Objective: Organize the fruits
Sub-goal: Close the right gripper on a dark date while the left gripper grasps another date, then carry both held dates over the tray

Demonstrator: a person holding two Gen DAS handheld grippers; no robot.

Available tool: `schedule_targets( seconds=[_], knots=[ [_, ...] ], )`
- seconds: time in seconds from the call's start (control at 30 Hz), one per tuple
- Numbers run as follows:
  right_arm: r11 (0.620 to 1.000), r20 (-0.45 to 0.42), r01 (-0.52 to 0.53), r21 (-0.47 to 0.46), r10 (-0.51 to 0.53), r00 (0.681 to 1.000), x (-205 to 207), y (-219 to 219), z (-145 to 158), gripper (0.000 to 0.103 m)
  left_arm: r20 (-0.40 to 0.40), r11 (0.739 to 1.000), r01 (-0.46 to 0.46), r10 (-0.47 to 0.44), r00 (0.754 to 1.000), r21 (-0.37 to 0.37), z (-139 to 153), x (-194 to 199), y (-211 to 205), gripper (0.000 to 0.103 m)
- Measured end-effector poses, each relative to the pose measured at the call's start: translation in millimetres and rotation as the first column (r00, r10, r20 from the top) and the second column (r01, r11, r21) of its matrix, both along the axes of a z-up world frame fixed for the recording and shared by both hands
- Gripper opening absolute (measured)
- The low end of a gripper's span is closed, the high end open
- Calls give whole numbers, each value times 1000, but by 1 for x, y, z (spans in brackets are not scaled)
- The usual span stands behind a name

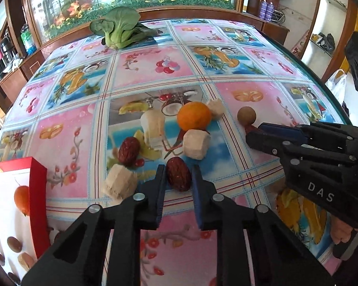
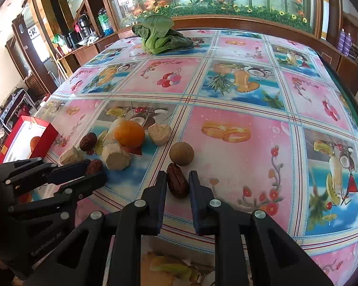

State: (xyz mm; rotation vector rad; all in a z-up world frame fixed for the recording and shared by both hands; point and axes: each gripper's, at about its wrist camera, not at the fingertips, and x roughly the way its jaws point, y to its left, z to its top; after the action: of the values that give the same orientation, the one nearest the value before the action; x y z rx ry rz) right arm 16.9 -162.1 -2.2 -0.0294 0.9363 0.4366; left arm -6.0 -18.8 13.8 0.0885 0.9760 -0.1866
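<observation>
Both hands are working the pick-up step at once, each bracketing a red date. The left tongs (image 1: 178,176) are standing spread around one date (image 1: 178,174), its wrinkled dark-red skin sitting between the two pads; whether the pads are touching it I cannot tell. The right tongs (image 2: 177,182) are likewise spread around a second date (image 2: 177,183), which is lying lengthwise in the gap on the surface (image 2: 238,119).

Judging from this, the next move is calling for both pairs to close gently on the soft, oval fruit and lift, then carry it toward the red box (image 1: 14,190), which is lying to the left of the left tongs and already holding an orange and some small brown fruits.

Just ahead of the right tongs a round brown fruit (image 2: 181,153) is resting, near enough to get nudged. Ahead of the left tongs an orange (image 1: 194,115), a third date (image 1: 128,151) and pale, chalky chunks (image 1: 196,144) are clustering. Bok choy (image 1: 118,29) is lying well beyond, at the far edge.
</observation>
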Motion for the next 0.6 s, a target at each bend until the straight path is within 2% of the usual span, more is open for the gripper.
schedule_targets(
  seconds=[0.2,0.33,0.43,0.6],
  knots=[
    [1000,12,2,0,-2,1000,-6,0,-1,17,21,1000,1,-2,1000,14,5,-26,-1,22],
    [999,-17,32,34,-31,999,-15,-2,0,17,51,999,30,-31,998,16,15,-56,-2,22],
    [993,-58,56,100,-50,997,-27,-6,1,17,69,999,39,-39,997,6,23,-77,3,22],
    [971,-61,47,235,-34,998,-58,-2,16,16,136,999,46,-47,990,11,40,-117,15,22]
  ],
)
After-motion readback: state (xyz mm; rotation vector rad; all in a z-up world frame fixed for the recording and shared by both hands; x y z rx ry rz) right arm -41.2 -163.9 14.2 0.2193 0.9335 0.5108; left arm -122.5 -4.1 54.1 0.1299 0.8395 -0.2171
